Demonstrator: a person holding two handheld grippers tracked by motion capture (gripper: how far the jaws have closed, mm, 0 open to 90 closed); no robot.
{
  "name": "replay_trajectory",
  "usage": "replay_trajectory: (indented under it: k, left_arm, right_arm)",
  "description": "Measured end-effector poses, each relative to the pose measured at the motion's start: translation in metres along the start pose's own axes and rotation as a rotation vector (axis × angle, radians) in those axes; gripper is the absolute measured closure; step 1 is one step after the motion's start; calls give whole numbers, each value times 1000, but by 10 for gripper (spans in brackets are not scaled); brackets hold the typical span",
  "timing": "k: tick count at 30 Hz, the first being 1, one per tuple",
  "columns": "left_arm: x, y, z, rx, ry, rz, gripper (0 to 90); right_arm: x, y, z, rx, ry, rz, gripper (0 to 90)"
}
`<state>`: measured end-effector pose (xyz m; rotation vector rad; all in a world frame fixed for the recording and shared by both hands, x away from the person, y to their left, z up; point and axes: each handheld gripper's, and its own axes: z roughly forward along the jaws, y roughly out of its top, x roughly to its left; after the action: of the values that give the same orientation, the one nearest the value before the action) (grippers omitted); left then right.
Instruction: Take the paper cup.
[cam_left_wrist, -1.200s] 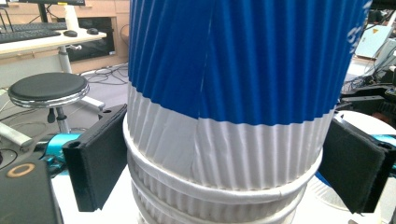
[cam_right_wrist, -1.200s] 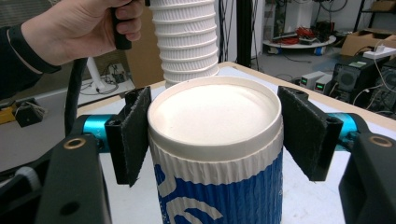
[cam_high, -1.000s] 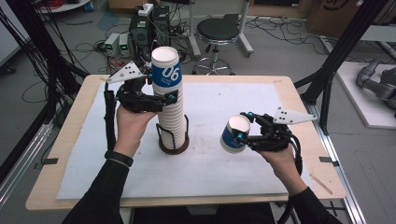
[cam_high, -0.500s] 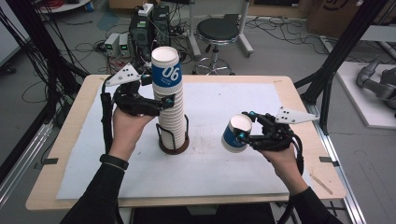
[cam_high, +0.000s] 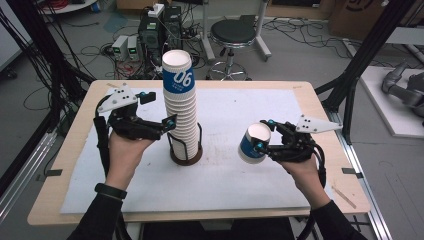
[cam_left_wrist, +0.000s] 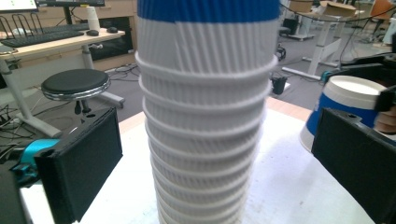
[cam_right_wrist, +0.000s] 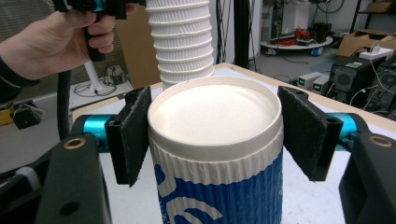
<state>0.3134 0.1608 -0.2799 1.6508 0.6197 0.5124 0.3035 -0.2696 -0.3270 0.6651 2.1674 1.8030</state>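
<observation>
Right gripper (cam_high: 263, 146) clamped on a single blue-and-white cup (cam_high: 252, 144), held tilted above the right half of the table (cam_high: 320, 107), well clear of the stack. Left gripper (cam_high: 167, 126) wide open, jaws just been opening, standing either side of the cup stack (cam_high: 181, 107) low down, pads (cam_left_wrist: 79, 170) apart from the ribbed wall in the left gripper view. Stack sits in a dark wire holder (cam_high: 186, 152) near the table centre, top cup blue-banded. Judged step: steady the stack, then seat the held cup on top. Close left jaws gently on the lower ribs, no crushing. Bring the right cup upright, centre over the top rim, lower straight. Risk: a sideways nudge tips the tall stack.
</observation>
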Motion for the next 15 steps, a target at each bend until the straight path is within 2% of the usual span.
replay_trajectory:
  k: [9, 15]
  left_arm:
    - [-19, -21, -14, -16, -40, 0, 17]
    - [-33, -36, -16, -19, -72, 5, 17]
  right_arm:
    - [1, -1, 1, 14, -2, -9, 304]
    - [1, -5, 3, 23, 0, -9, 304]
